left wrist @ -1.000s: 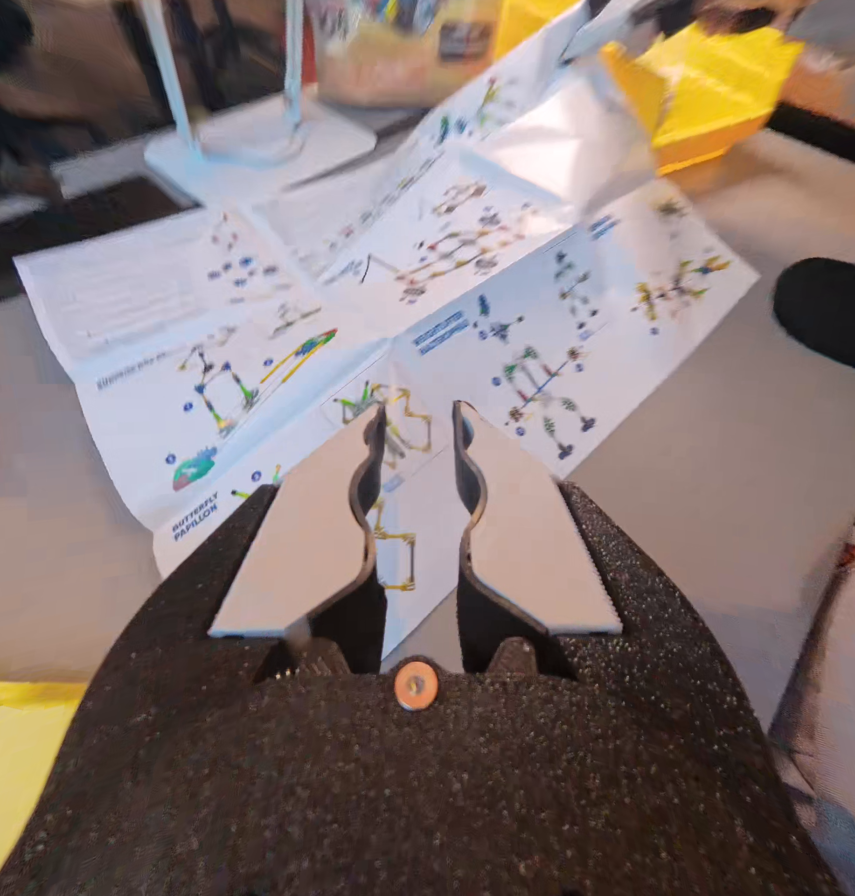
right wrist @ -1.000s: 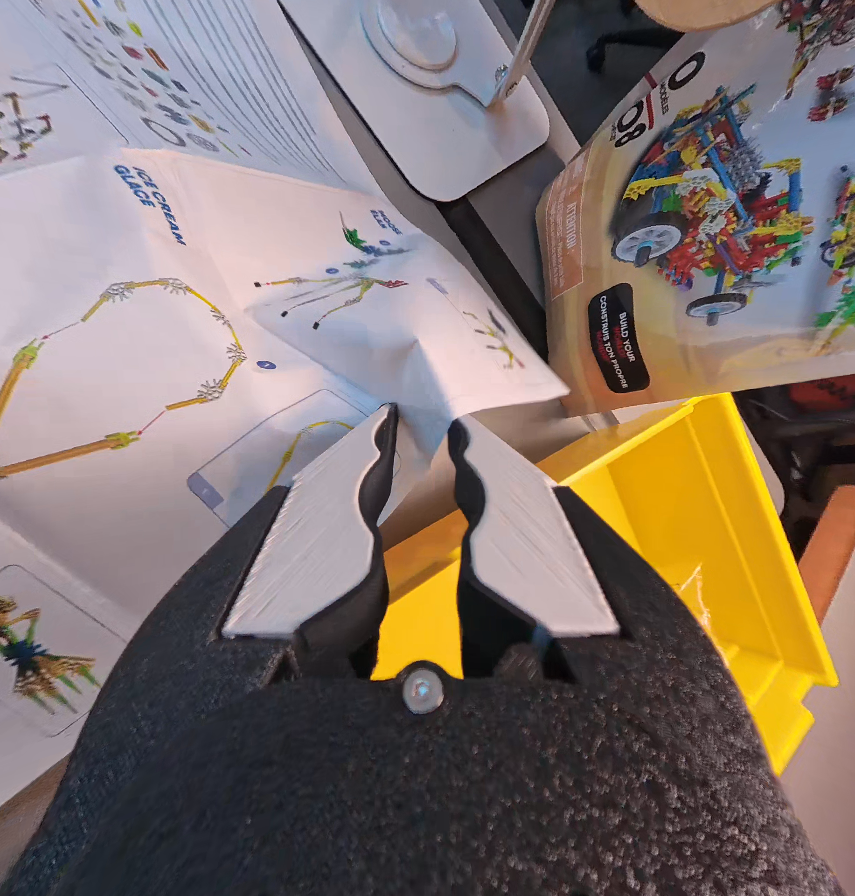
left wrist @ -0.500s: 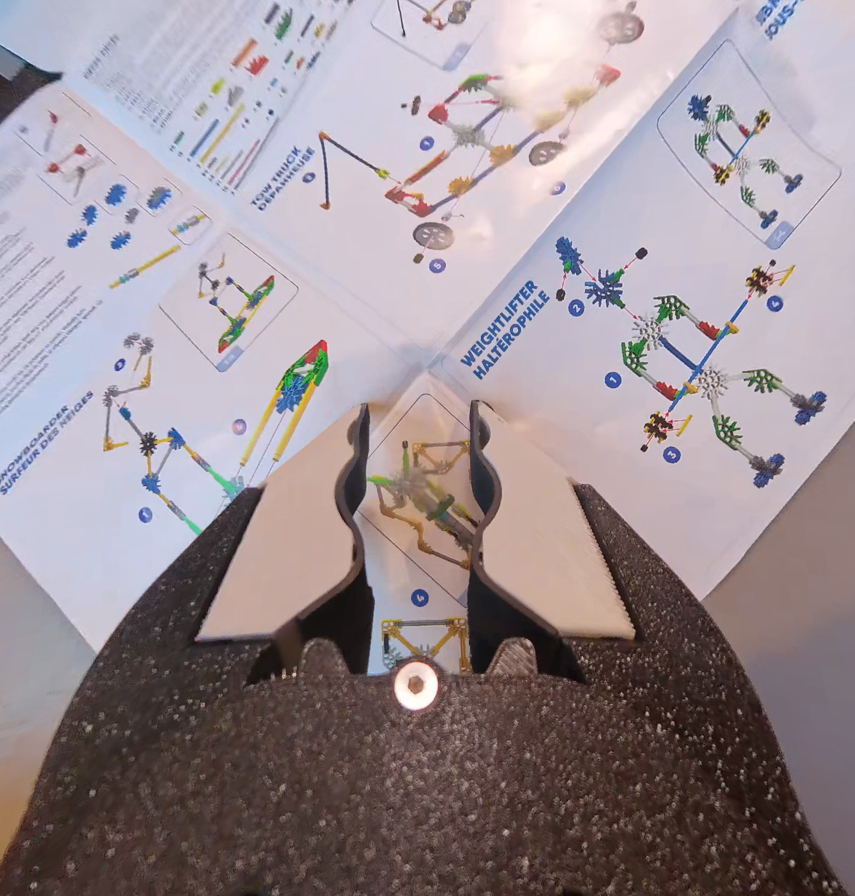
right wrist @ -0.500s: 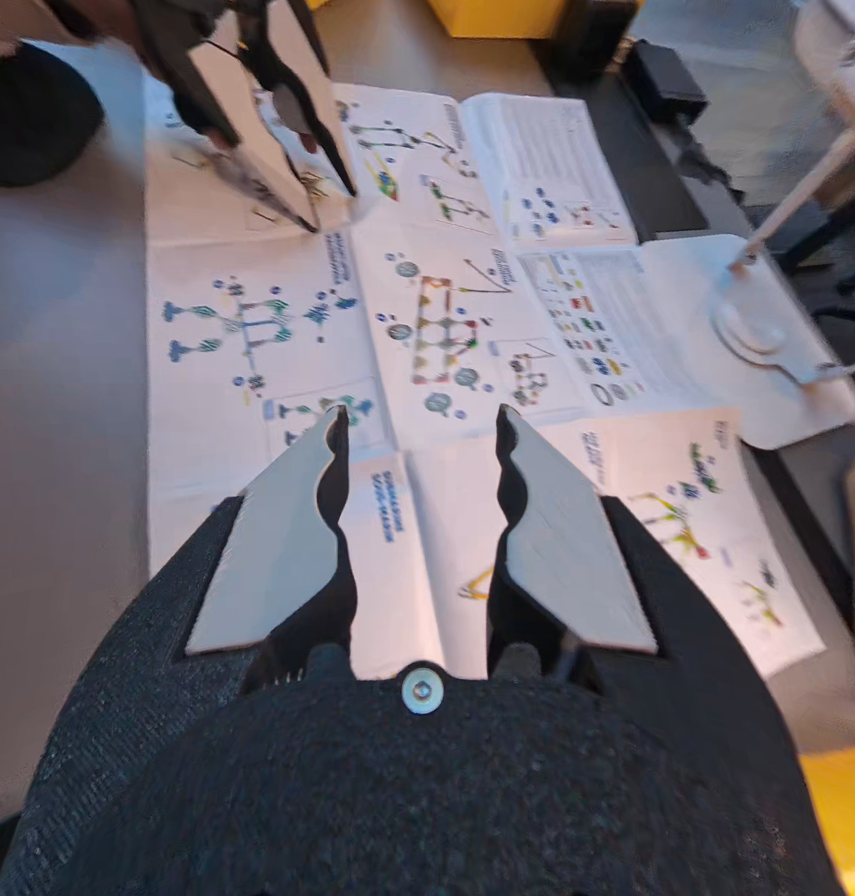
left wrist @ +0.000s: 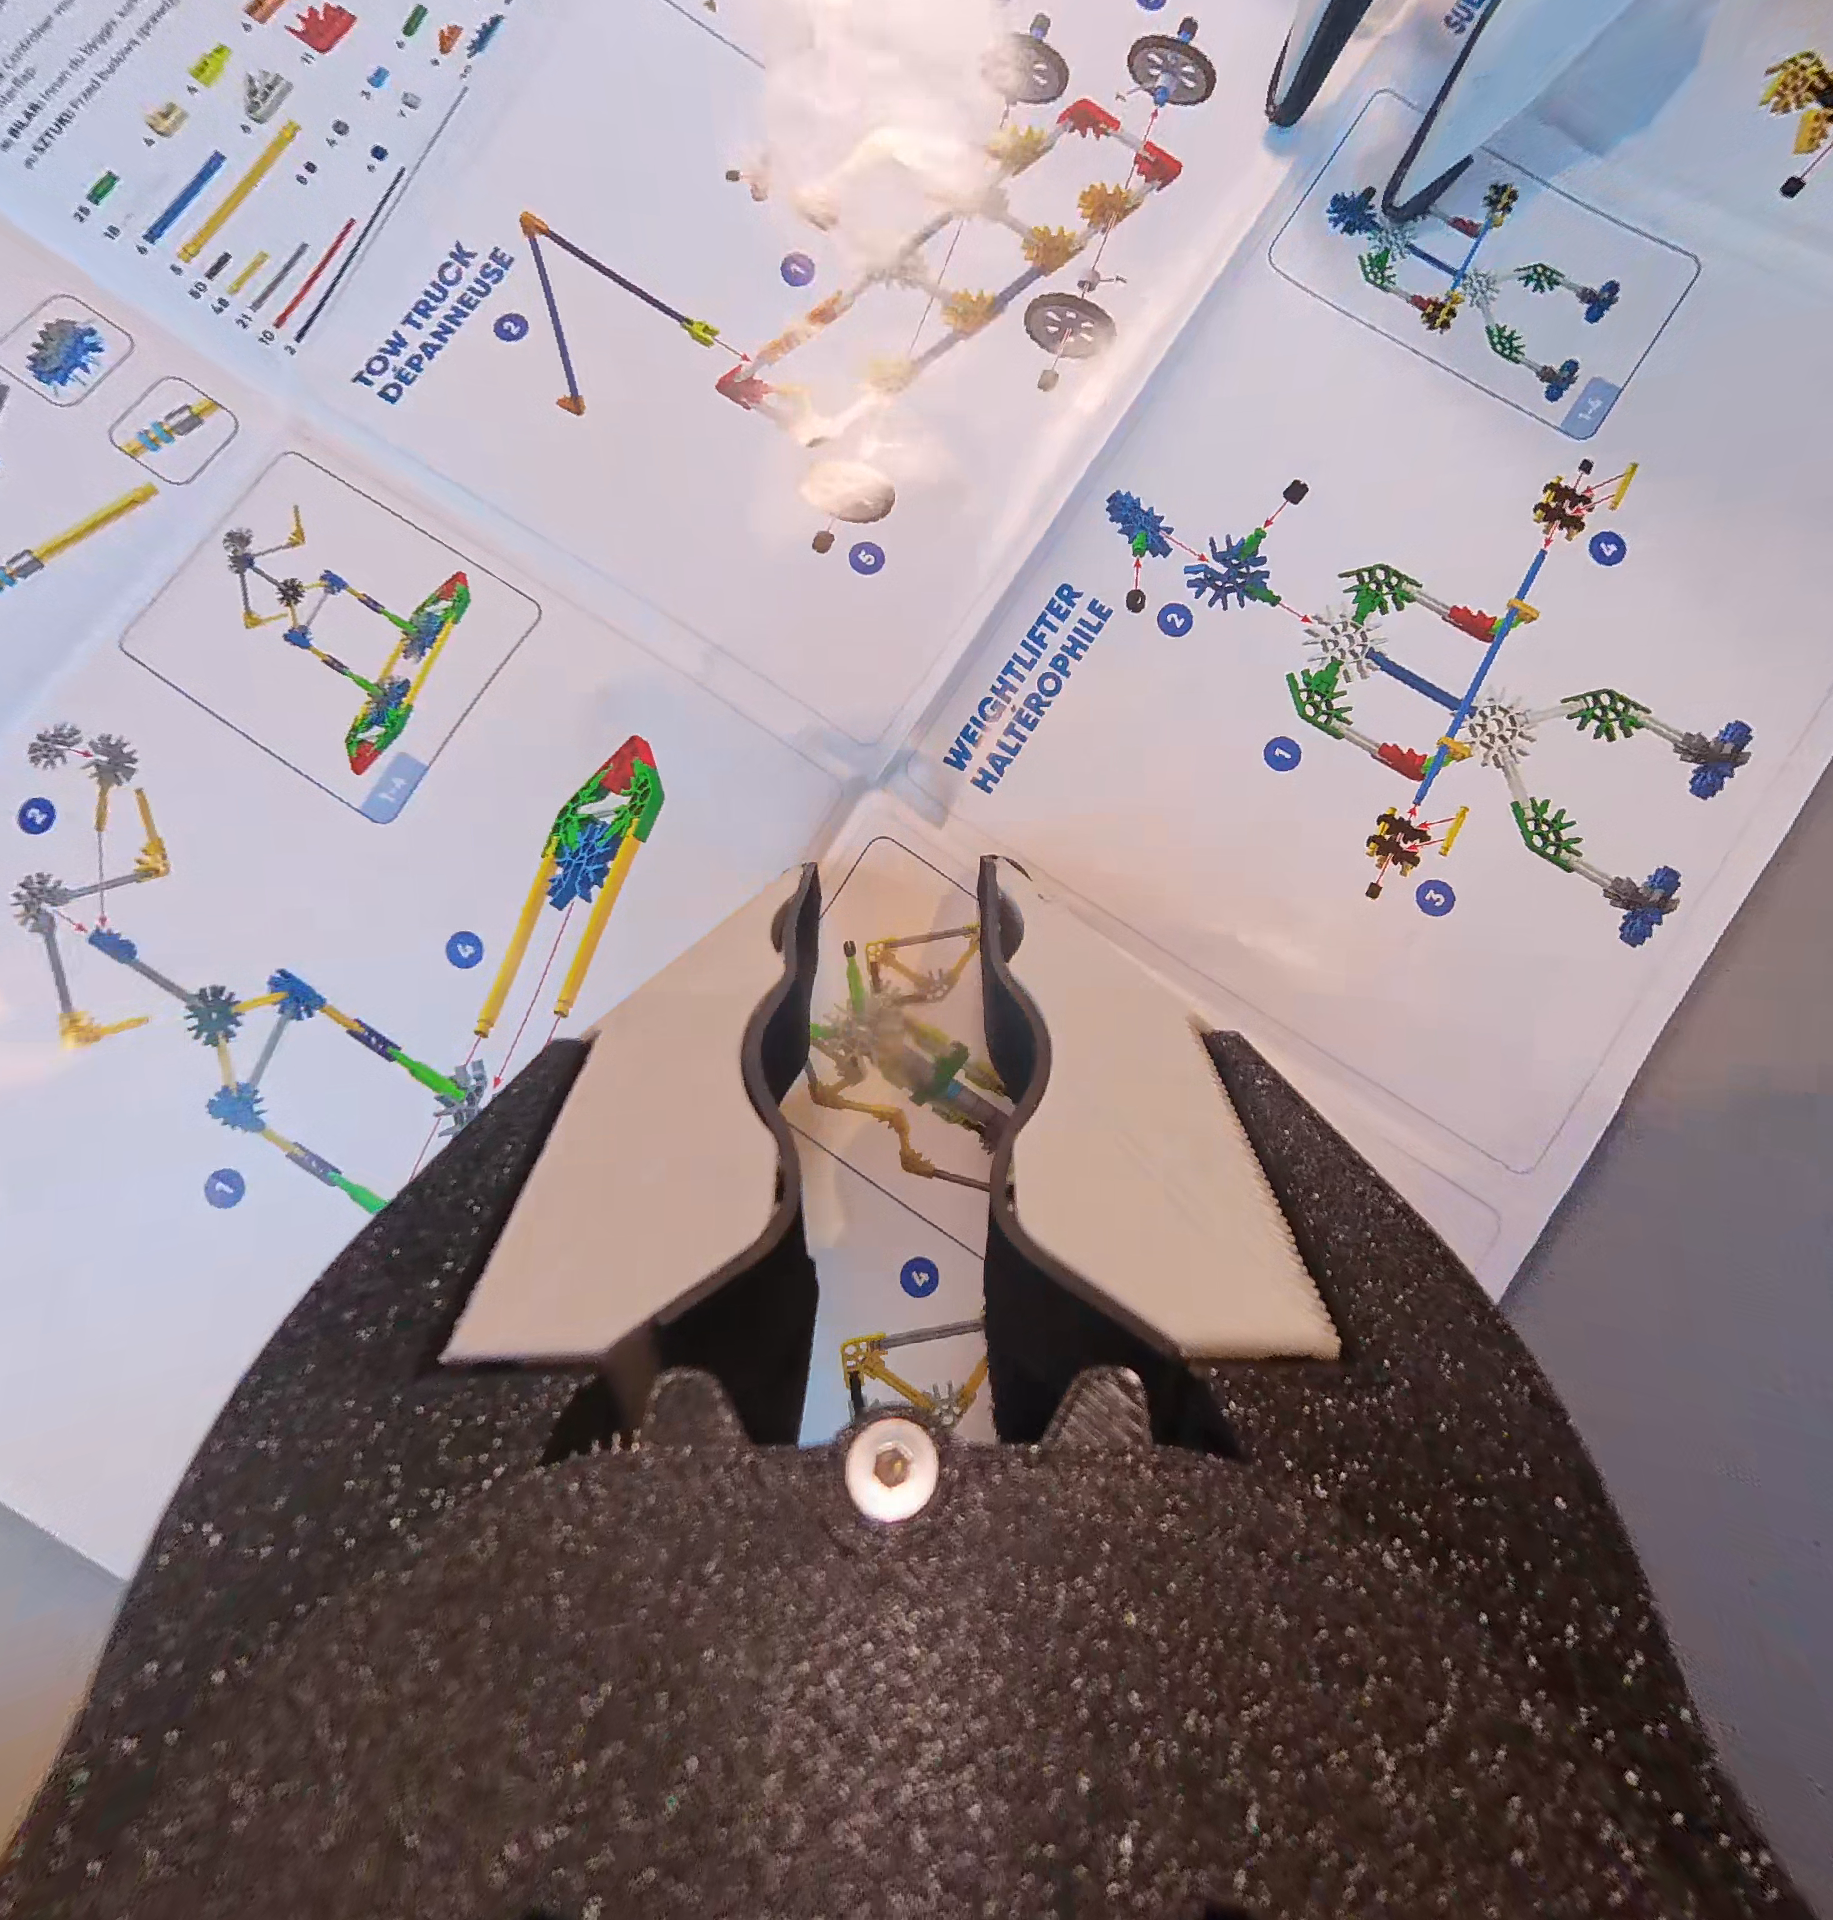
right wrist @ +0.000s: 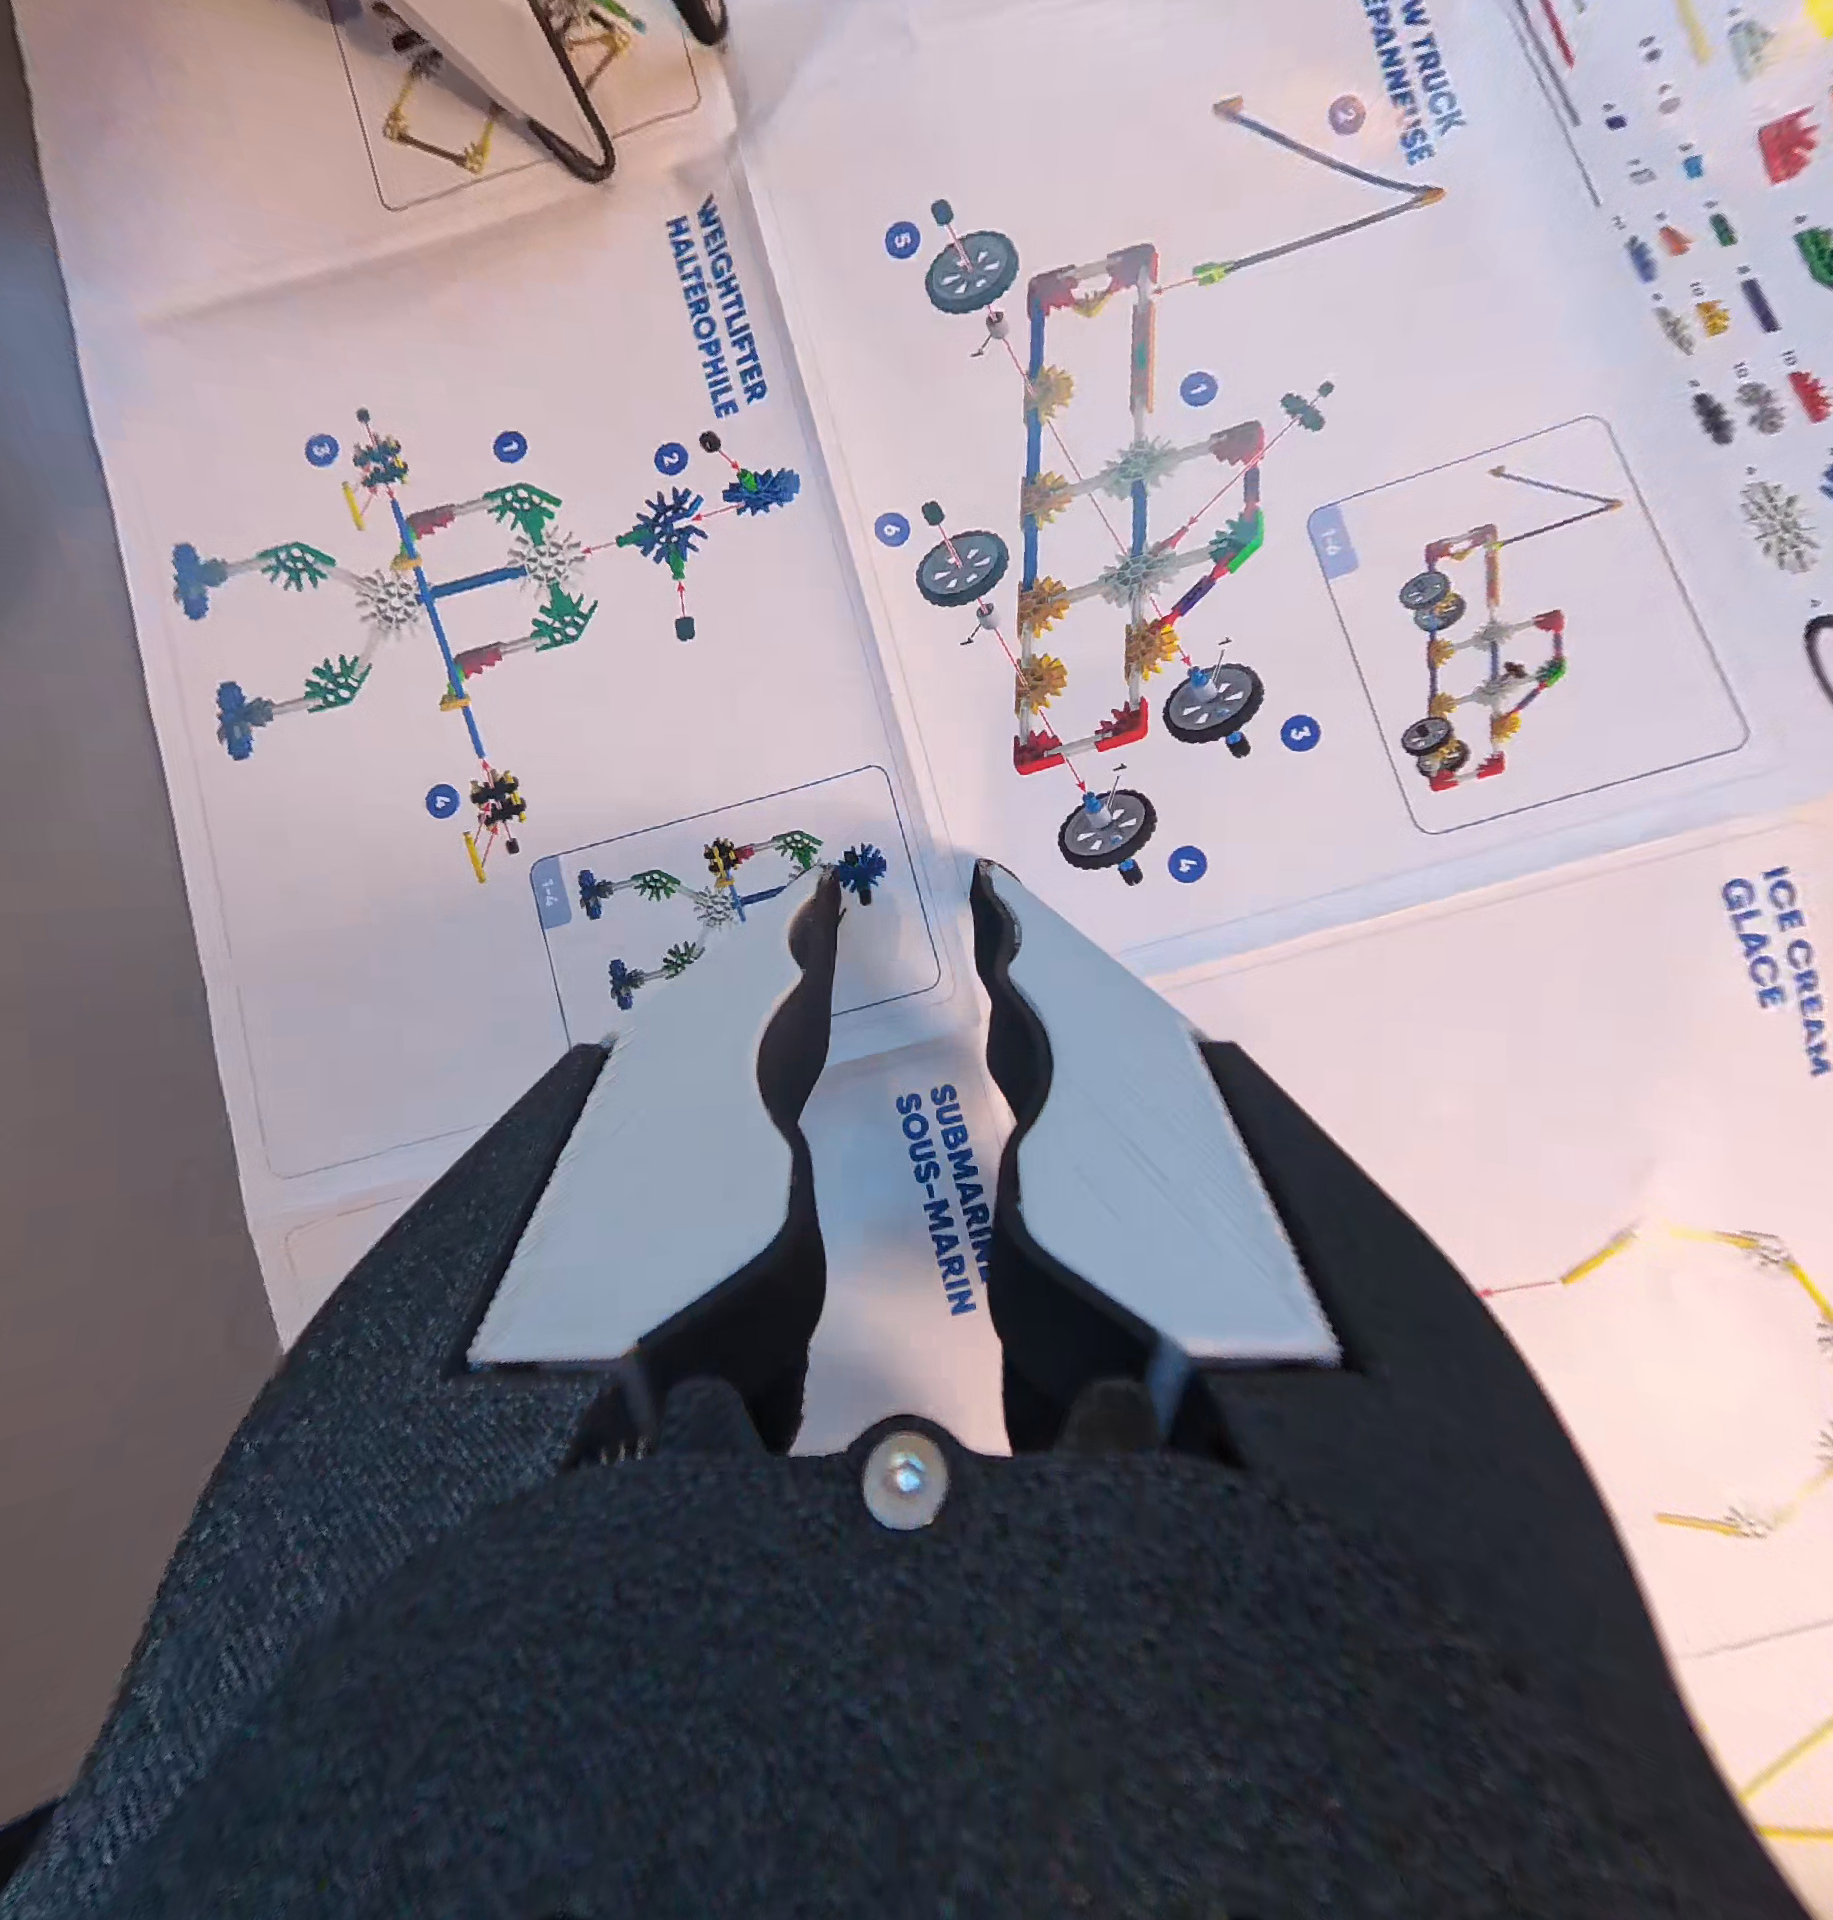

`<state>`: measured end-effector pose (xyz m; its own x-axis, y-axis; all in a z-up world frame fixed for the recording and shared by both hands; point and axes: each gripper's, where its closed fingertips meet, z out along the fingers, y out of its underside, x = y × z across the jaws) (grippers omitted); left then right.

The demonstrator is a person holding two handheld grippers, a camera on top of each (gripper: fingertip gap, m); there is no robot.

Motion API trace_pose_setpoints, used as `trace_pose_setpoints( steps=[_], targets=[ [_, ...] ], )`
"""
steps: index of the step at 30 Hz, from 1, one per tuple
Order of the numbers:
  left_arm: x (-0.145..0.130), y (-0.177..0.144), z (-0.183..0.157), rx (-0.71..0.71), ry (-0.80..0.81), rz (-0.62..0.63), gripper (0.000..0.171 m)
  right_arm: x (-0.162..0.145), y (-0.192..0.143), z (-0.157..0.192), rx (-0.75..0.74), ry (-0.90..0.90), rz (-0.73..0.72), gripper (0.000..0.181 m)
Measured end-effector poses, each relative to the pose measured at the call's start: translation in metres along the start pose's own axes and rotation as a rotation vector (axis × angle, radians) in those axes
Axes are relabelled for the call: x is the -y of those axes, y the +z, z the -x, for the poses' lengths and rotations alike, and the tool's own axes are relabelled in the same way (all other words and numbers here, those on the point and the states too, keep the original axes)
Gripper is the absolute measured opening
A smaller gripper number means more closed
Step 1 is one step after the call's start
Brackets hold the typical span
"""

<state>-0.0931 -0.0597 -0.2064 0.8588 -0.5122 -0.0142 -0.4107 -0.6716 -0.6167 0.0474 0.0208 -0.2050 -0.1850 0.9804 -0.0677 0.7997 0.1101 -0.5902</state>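
the right gripper [right wrist: 901, 883] has dropped in low over the paper since half a second ago, and its fingers, wide then, are now drawn in to a narrow gap. the left gripper [left wrist: 896, 883] has barely shifted, only edged closer to the sheet.

both sit on the unfolded building-toy instruction sheet [left wrist: 683, 644], which lies flat on the grey table [left wrist: 1743, 1195]. the left fingers stand narrowly parted with nothing between them, tips just short of where the fold lines cross, a small framed drawing showing through the gap. the right fingers are empty too, tips at a fold beside a boxed figure drawing. whether either pair touches the paper, i cannot tell. the grippers are near each other, each one's fingertips showing at the top of the other's view.
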Motion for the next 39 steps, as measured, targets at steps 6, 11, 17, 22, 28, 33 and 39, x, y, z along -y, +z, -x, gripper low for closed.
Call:
trace_pose_setpoints(
  steps=[6, 11, 17, 22, 28, 33, 39],
  targets=[
    [0.000, -0.001, -0.012, -0.045, -0.021, -0.021, 0.039, -0.002, -0.002, 0.002, -0.004, -0.023, -0.016, 0.030],
    [0.003, -0.008, -0.011, -0.046, -0.013, -0.078, 0.035, 0.006, -0.018, 0.004, -0.033, 0.002, -0.155, 0.055],
    [0.042, -0.037, 0.006, -0.025, -0.076, -0.388, 0.039, 0.030, -0.061, -0.008, -0.179, 0.004, -0.496, 0.070],
    [0.052, -0.053, 0.021, 0.066, -0.115, -0.503, 0.050, 0.038, -0.068, -0.016, -0.256, -0.014, -0.606, 0.046],
    [0.055, -0.073, 0.042, 0.197, -0.136, -0.586, 0.046, 0.058, -0.100, -0.024, -0.392, -0.107, -0.815, 0.000],
    [0.051, -0.079, 0.053, 0.269, -0.147, -0.576, 0.045, 0.057, -0.123, -0.033, -0.523, -0.098, -0.797, 0.000],
    [0.046, -0.113, 0.062, 0.362, -0.176, -0.584, 0.045, 0.035, -0.138, -0.036, -0.554, 0.095, -0.712, 0.000]
  ],
)
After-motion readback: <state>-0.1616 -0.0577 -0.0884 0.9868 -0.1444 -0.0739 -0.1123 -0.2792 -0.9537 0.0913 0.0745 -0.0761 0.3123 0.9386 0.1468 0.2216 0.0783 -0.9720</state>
